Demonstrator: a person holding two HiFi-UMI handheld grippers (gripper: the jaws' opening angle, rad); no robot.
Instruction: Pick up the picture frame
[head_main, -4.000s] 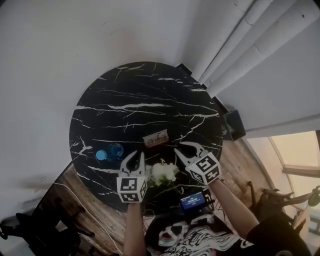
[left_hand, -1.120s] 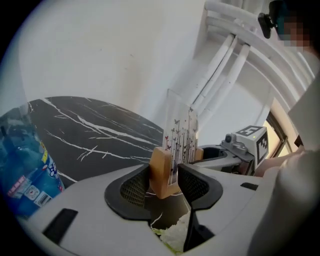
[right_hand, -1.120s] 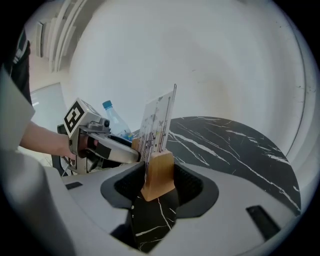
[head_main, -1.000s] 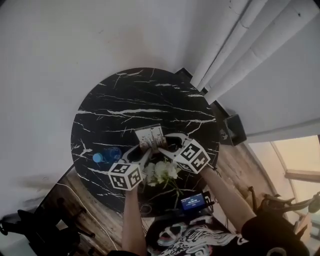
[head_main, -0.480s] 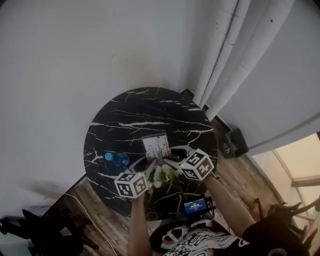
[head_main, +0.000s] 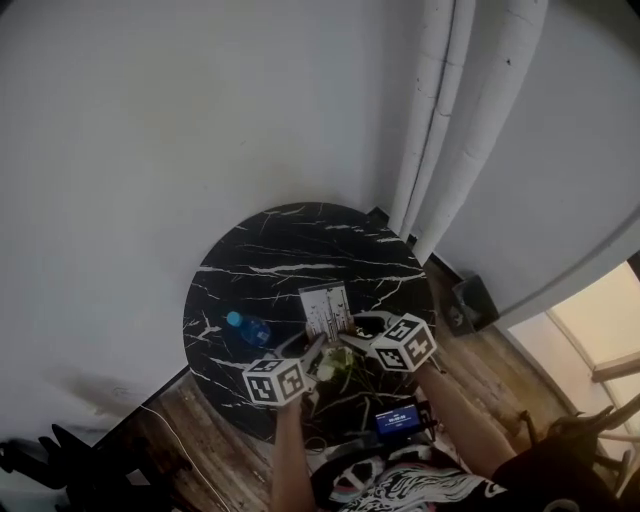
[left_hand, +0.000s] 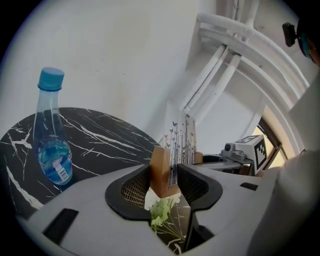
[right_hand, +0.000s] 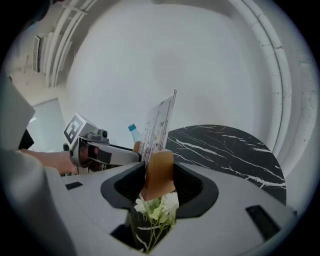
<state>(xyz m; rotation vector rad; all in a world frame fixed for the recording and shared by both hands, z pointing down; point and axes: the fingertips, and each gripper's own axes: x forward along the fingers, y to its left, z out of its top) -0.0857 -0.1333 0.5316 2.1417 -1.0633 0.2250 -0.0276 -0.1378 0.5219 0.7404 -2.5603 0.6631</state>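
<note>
Over marble table (head_main: 262, 268), jaws of left gripper (head_main: 308, 347) and right gripper (head_main: 357, 326) pinch picture frame (head_main: 325, 304).

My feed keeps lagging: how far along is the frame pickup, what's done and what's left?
Done: both grippers are closed on the frame, the left gripper on one end, the right gripper on the other. In hand: the lift; the frame hangs over the flowers, apparently clear of the table. Left: little, just hold it steady.

Round black marble table (head_main: 290, 250), blue-capped water bottle (left_hand: 51, 135) upright on it, white flowers (left_hand: 161, 212) near its edge
</note>
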